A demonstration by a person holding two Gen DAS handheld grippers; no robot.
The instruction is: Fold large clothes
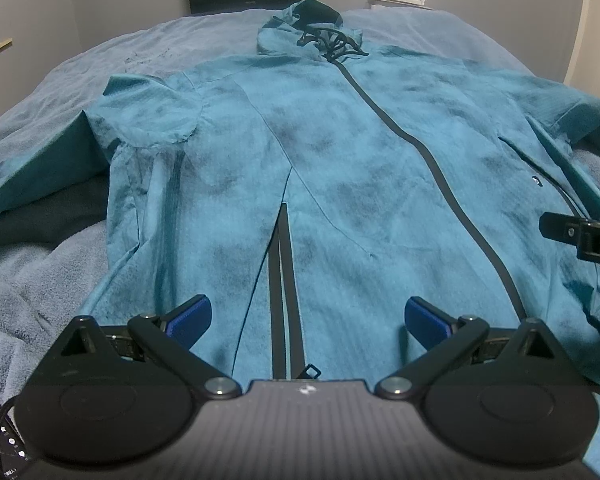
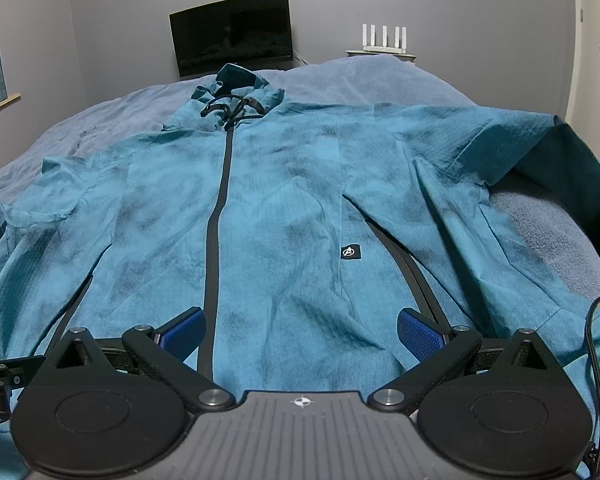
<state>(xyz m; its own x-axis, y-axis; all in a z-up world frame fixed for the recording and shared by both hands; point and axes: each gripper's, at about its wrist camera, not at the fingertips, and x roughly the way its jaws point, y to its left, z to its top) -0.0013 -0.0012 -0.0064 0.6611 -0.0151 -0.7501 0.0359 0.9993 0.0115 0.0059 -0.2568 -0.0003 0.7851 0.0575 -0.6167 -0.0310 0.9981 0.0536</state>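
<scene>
Though spread flat — jacket (image 1: 340, 184) beyond left claw (image 1: 307, 320)

Both views are dim and bluish, with soft, even light and grainy mottling across the jacket (image 1: 340, 184). Fisheye bending curves the edges, corners darken, and the nearest gripper parts look blurred.

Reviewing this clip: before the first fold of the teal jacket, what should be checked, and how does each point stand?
1. Jacket spread front up on the bed: ok.
2. Main zipper closed: ok.
3. Left gripper jaws open, empty: ok.
4. Right gripper jaws open, empty: ok.
5. Sleeves flat: not ok, the left-side sleeve is bunched.
6. Hood flattened: not ok, it stands crumpled.
</scene>
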